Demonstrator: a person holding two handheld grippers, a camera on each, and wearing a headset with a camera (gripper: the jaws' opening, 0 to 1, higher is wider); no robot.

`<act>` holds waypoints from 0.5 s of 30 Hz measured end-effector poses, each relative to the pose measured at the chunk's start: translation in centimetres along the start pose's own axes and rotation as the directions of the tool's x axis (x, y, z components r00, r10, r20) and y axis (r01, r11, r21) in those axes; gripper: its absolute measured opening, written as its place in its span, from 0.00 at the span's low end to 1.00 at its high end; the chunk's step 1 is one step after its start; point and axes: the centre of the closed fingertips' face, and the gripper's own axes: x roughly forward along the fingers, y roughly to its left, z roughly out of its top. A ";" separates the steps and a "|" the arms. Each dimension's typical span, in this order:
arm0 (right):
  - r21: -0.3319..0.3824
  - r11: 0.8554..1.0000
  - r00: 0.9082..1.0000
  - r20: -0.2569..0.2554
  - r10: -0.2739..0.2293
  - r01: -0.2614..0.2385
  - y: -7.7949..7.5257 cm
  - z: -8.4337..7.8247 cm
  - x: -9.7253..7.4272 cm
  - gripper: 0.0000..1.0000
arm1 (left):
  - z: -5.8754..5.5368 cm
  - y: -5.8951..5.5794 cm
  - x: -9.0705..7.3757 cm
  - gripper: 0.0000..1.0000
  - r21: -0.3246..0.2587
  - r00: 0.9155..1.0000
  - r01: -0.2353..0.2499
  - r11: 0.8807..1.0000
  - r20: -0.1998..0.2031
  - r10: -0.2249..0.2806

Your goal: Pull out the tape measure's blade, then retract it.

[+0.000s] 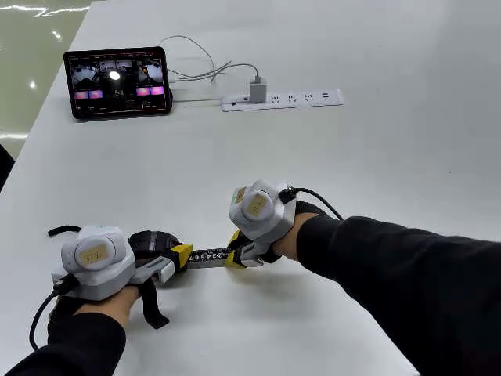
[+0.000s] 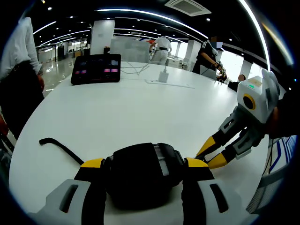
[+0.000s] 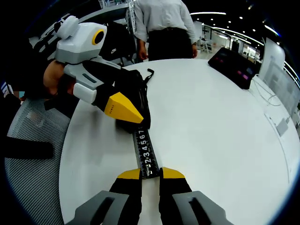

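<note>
Here: one round black tape measure case [image 2: 140,176] on white bench [image 1: 368,157], clamped between yellow-tipped jaws of left gripper [image 1: 178,257]. One short stretch of dark numbered blade [image 3: 143,147] lies drawn out flat along bench; right gripper [image 3: 150,174] pinched tight on its end. Two grippers, near each other. Farther back: one dark tablet [image 1: 117,81], one white power strip [image 1: 291,99], both well apart from tape.

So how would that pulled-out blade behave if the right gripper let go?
The blade looks thin and lies straight between case and right gripper, so probably stiff over this short span. Released, it would likely snap back into the case, which the left gripper clamps.
</note>
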 end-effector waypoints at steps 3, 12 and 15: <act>-0.002 1.000 1.000 0.002 0.001 -0.001 0.0 0.1 0.0 0.09 | 0.0 0.0 0.0 0.60 0.000 1.000 0.001 1.000 0.000 -0.001; -0.006 1.000 1.000 0.004 -0.002 0.002 0.1 0.3 0.2 0.09 | 0.0 -0.1 0.0 0.60 -0.001 1.000 0.000 1.000 0.001 0.000; -0.005 1.000 1.000 0.005 -0.004 0.004 0.1 0.3 0.3 0.09 | 0.0 -0.2 -0.1 0.60 -0.001 1.000 0.001 1.000 0.001 -0.001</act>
